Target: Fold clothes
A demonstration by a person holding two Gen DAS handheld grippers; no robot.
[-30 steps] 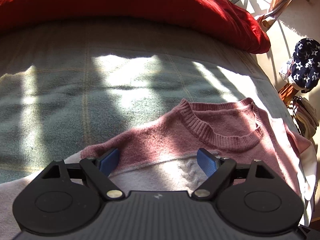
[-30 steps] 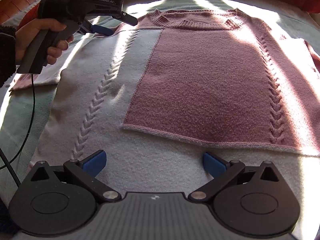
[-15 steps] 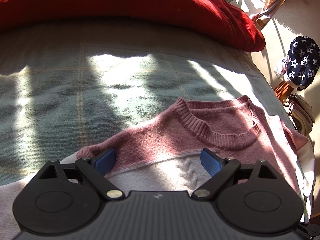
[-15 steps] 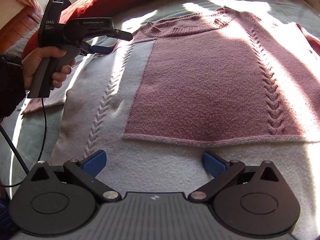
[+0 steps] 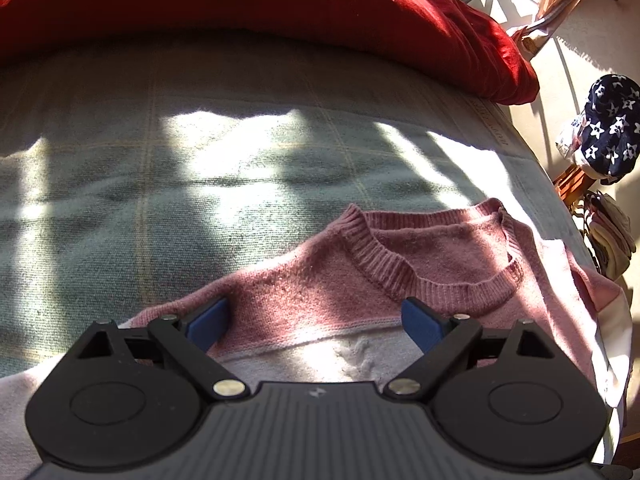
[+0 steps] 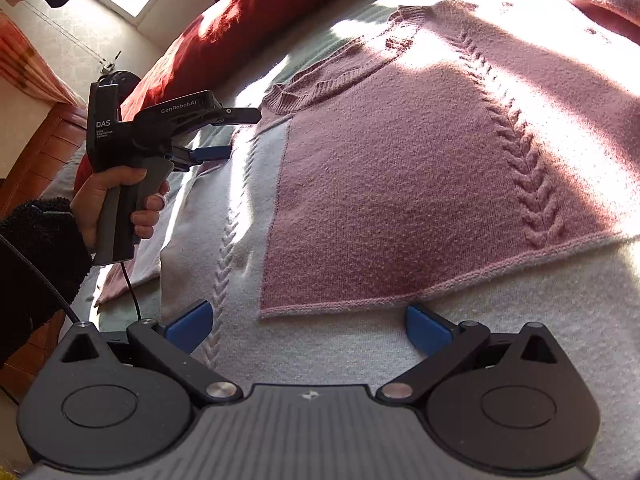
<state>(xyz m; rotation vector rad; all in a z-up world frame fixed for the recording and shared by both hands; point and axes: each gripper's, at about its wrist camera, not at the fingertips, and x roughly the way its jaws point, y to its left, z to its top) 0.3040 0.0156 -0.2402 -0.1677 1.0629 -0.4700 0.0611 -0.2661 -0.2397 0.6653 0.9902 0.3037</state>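
In the left wrist view, the left gripper (image 5: 316, 320) hangs with its blue pads (image 5: 208, 322) spread wide over the shoulder of a pink-and-cream knit sweater (image 5: 440, 252), nothing pinched between them. The sweater lies flat on a grey-green checked blanket (image 5: 200, 184), its ribbed neckline (image 5: 400, 276) facing a red duvet (image 5: 260, 4). A star-patterned dark cloth (image 5: 612, 132) sits off the bed.

In the right wrist view, the right gripper (image 6: 308, 326) is likewise splayed above the cream hem area, apparently just clear of the knit. The sweater's pink panel (image 6: 400, 184) with cable braids spreads ahead. At left a hand (image 6: 116, 204) in a dark sleeve (image 6: 36, 256) holds the left gripper (image 6: 232, 132) at the sweater's shoulder.
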